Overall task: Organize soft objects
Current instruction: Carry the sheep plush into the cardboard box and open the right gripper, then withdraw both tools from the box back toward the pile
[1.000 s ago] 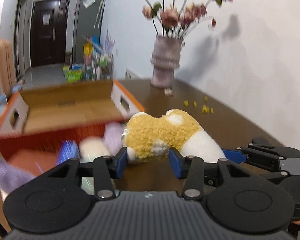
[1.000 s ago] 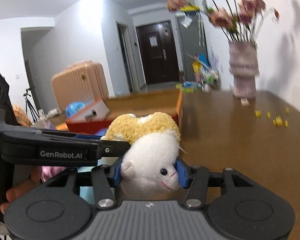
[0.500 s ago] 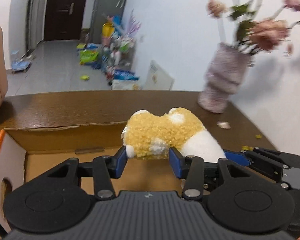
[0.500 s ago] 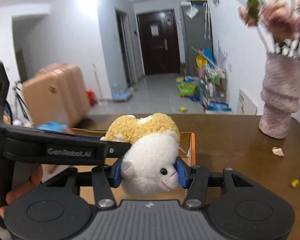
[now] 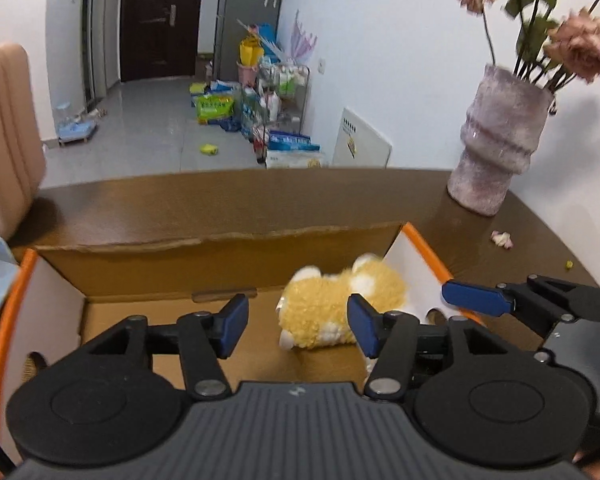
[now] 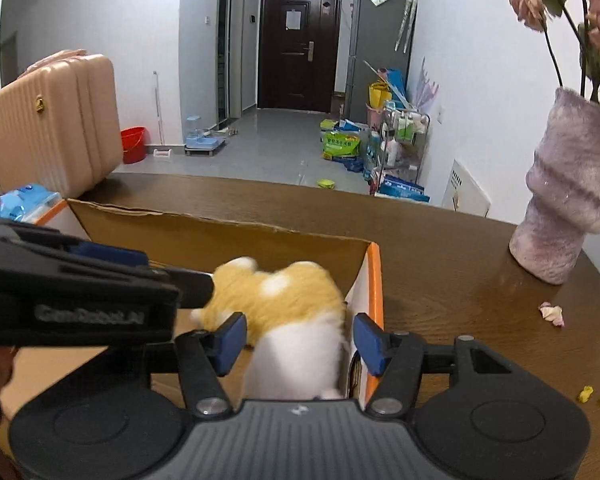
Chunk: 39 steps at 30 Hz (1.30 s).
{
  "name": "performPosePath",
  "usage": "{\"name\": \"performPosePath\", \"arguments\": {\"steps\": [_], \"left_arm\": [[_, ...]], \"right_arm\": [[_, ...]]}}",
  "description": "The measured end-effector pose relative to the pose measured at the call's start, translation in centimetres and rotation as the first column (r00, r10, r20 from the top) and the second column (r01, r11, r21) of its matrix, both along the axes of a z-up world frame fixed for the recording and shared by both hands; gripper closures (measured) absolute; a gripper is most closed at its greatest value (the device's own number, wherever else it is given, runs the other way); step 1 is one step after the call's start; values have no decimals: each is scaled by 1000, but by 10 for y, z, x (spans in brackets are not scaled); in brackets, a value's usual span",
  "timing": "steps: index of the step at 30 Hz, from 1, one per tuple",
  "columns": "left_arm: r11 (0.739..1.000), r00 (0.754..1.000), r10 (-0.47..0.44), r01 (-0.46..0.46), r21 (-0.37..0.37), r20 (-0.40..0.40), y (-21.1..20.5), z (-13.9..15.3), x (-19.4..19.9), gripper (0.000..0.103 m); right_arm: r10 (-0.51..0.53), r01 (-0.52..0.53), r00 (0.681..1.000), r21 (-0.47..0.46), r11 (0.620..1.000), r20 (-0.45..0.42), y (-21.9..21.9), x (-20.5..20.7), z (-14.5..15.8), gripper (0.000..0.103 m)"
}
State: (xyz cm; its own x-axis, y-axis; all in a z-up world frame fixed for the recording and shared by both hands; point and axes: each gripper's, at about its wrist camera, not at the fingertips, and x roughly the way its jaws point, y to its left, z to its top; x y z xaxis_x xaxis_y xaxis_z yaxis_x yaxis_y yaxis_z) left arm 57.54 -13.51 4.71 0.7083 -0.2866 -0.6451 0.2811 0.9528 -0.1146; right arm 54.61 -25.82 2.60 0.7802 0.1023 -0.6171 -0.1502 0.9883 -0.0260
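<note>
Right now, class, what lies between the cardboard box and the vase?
Only bare brown table, seen in both wrist views; the box and vase stand apart.

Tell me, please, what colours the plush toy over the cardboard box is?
The plush toy is golden yellow with white patches and a white underside, clearest in the right wrist view.

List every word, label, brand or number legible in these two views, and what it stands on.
"GenRobot.AI": blurred but just readable on the side of the left gripper, seen in the right wrist view.
Paper notice on the dark door: too small to read.
White board leaning on the wall: print too small.
Green bag on the floor: print blurred.
</note>
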Motion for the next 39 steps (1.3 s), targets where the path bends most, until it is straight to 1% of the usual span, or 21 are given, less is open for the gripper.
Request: {"name": "performPosePath", "arguments": {"steps": [1,4,7,8,10,13,15,16,17,20,21,23,25,27,31,33,35,36,37,39], "left_arm": [[1000,1000,7,-7,-1,17,2,8,-5,46],[1000,997,22,-22,-4,78,10,39,-28,37],[999,989,50,-49,-14,140,25,70,-58,31],[998,986,59,-58,-16,154,29,80,-69,25],[997,978,78,-78,-8,194,39,98,-91,18],[994,961,90,-102,34,263,48,118,-129,18],[994,953,92,-107,38,289,55,125,-154,15],[993,949,94,-111,39,301,58,127,-168,11],[993,944,95,-112,38,317,62,126,-184,7],[992,922,102,-125,36,373,83,118,-237,5],[991,915,109,-132,32,388,89,111,-257,4],[990,909,127,-144,12,398,103,98,-291,3],[991,909,130,-133,-19,397,116,83,-323,2],[990,913,136,-138,-23,383,124,69,-350,2],[989,927,146,-140,-43,346,140,39,-385,2],[990,939,141,-137,-34,314,146,22,-393,2],[989,948,141,-146,-3,286,150,8,-396,2],[988,951,141,-152,17,275,152,2,-398,2],[987,953,141,-156,34,268,152,-2,-398,2],[986,954,140,-158,50,264,153,-8,-397,2]], "right_arm": [[1,-1,1000,-2,1000,9,0,-5,6,44],[-2,2,998,6,1000,61,-9,-26,34,44],[-6,2,992,30,1000,127,-21,-54,66,37],[-7,2,989,33,999,148,-24,-65,76,33],[-1,-6,983,41,999,182,-29,-85,92,30],[16,-28,976,50,998,219,-35,-119,111,29],[35,-49,967,49,998,251,-37,-144,121,26],[41,-58,964,57,997,264,-37,-156,124,24],[48,-71,960,72,995,277,-38,-171,125,21],[99,-134,950,99,986,296,-34,-214,119,21],[116,-156,944,107,982,309,-32,-232,114,20],[134,-181,936,119,976,324,-29,-261,102,19],[144,-202,932,146,968,332,-26,-289,86,19],[154,-216,934,165,962,324,-18,-314,66,19],[136,-197,948,198,960,288,0,-344,27,19],[136,-201,954,232,952,266,9,-358,11,24],[153,-225,954,280,933,258,15,-368,-2,29],[157,-235,955,314,920,253,17,-371,-7,35],[165,-245,955,345,906,246,19,-373,-11,39],[216,-291,948,361,886,235,28,-373,-15,53]]}}
